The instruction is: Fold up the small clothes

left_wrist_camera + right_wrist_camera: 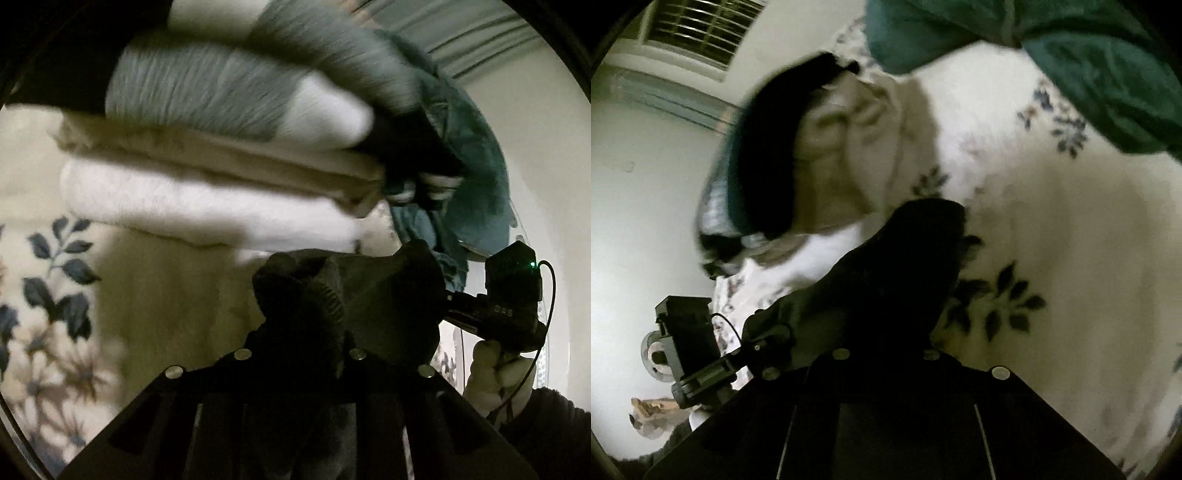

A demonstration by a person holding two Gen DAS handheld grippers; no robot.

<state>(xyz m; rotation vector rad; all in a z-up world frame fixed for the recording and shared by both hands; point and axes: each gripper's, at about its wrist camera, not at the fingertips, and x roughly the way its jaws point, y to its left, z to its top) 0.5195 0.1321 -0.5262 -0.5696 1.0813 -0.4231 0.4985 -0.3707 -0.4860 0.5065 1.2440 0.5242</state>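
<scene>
A dark small garment (354,295) is bunched between the fingers of my left gripper (303,332), which is shut on it. The same dark garment (886,273) hangs across my right gripper (886,347), which is also shut on it. Just beyond the left gripper lies a stack of folded clothes (207,147): white, beige, grey-green and black layers. That stack shows blurred in the right wrist view (798,162). The other hand-held gripper shows at the right edge (513,295) and at lower left in the right wrist view (690,343). Fingertips are hidden by cloth.
Everything lies on a white bedspread with blue leaf print (1052,221), also in the left wrist view (55,295). Teal cloth (469,166) lies behind the stack, and more teal cloth (1089,66) at upper right. A pale wall and window blinds (698,26) are behind.
</scene>
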